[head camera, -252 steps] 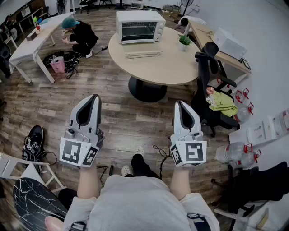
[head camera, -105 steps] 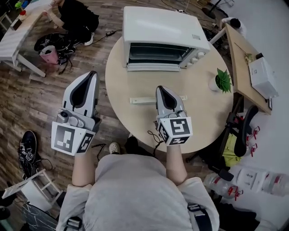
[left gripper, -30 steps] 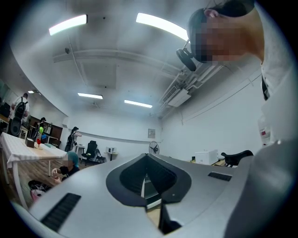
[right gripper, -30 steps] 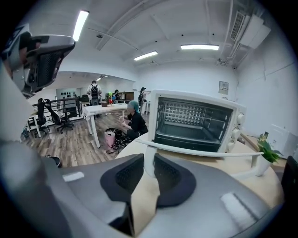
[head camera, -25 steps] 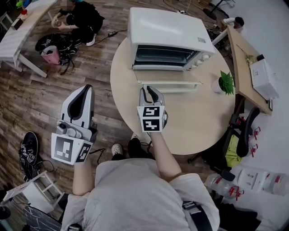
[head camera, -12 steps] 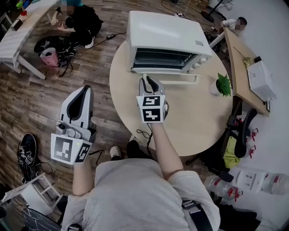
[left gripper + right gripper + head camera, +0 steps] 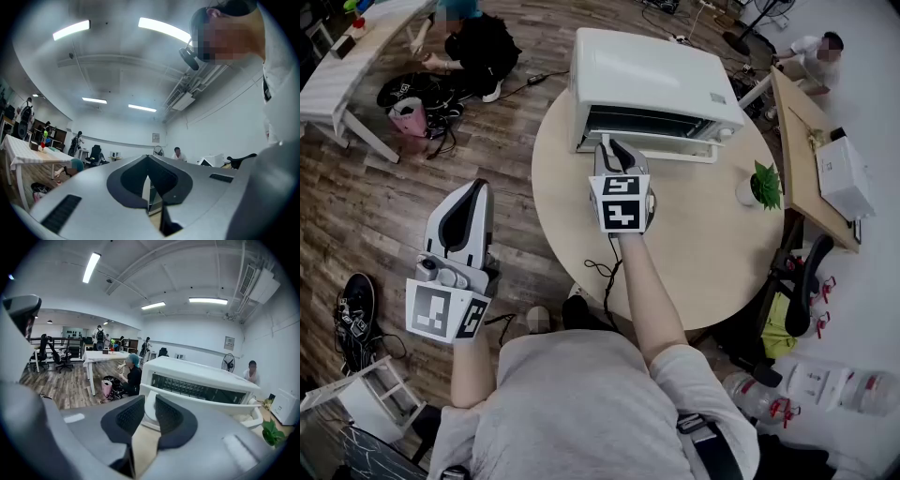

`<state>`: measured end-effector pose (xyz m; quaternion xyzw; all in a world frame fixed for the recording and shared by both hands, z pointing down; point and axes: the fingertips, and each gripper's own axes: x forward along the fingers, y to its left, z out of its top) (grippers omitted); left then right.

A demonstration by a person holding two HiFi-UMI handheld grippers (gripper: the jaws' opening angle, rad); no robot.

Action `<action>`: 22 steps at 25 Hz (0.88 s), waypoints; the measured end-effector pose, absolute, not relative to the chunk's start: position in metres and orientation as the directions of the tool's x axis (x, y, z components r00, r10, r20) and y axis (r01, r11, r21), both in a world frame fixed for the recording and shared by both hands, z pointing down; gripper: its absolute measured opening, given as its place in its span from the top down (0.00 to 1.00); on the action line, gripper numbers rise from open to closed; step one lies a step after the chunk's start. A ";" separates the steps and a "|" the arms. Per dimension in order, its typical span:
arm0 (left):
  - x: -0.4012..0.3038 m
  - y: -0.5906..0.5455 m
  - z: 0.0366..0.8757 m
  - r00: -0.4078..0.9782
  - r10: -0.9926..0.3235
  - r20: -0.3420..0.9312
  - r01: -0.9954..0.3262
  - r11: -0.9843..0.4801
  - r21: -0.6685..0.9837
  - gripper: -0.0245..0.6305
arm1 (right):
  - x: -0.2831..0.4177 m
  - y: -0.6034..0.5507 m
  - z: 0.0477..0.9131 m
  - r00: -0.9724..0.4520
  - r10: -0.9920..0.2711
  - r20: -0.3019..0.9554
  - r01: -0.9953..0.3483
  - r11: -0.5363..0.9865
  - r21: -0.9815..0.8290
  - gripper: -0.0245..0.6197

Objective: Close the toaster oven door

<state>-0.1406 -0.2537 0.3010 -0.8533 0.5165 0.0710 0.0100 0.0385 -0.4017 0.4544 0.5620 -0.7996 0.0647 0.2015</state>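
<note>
1. The wood floor (image 7: 366, 216) fills the left of the frame. A person (image 7: 473, 47) crouches at upper left beside a long white desk (image 7: 347, 66).
2. The round desk (image 7: 703, 253) takes the centre. Its near part is bare where the door lay flat a second ago.
3. The toaster oven (image 7: 652, 80) sits at the round desk's far edge, top centre.
4. The door (image 7: 675, 148) is now swung up off the round desk and tilted toward the oven front. A dark strip of the opening still shows above it. The closing looks more than half done, and a last push up and inward seems to remain.
5. The right tool (image 7: 614, 145) has moved up-frame with the door, and its tips now sit at the door's left end. Its jaws stand a little apart and clamp nothing, so it appears to push rather than grip.
6. The left tool (image 7: 478, 186) hangs at lower left over the floor, unmoved. Its jaws meet at the tips and hold nothing.
7. A potted plant (image 7: 764, 183) stands at the round desk's right edge.
</note>
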 end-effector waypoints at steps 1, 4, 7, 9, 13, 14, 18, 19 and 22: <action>-0.142 -0.253 0.301 0.453 -0.882 -0.132 -0.885 -0.463 0.056 0.95 | 0.038 -0.404 0.453 -0.291 -0.871 0.396 -0.924 0.364 0.121 0.83; -0.144 -0.253 0.300 0.444 -0.886 -0.134 -0.889 -0.454 0.055 0.95 | 0.037 -0.410 0.450 -0.301 -0.866 0.400 -0.921 0.373 0.116 0.83; -0.146 -0.252 0.298 0.435 -0.890 -0.136 -0.894 -0.446 0.053 0.95 | 0.037 -0.419 0.446 -0.305 -0.868 0.393 -0.918 0.377 0.120 0.83; -0.147 -0.251 0.298 0.428 -0.893 -0.136 -0.897 -0.438 0.052 0.95 | 0.038 -0.425 0.445 -0.306 -0.868 0.392 -0.916 0.380 0.126 0.83; -0.154 -0.250 0.298 0.409 -0.902 -0.137 -0.906 -0.419 0.055 0.95 | 0.037 -0.434 0.441 -0.306 -0.866 0.395 -0.916 0.381 0.126 0.83; -0.156 -0.250 0.298 0.404 -0.904 -0.137 -0.908 -0.414 0.055 0.95 | 0.038 -0.437 0.441 -0.304 -0.867 0.394 -0.916 0.380 0.130 0.83; -0.161 -0.249 0.299 0.386 -0.912 -0.138 -0.916 -0.397 0.057 0.95 | 0.038 -0.443 0.441 -0.305 -0.865 0.399 -0.915 0.382 0.129 0.83; -0.162 -0.249 0.299 0.383 -0.913 -0.138 -0.917 -0.394 0.057 0.95 | 0.037 -0.444 0.440 -0.306 -0.865 0.398 -0.915 0.382 0.126 0.83; -0.165 -0.249 0.298 0.375 -0.917 -0.139 -0.921 -0.385 0.057 0.95 | 0.037 -0.448 0.439 -0.304 -0.866 0.397 -0.916 0.381 0.129 0.83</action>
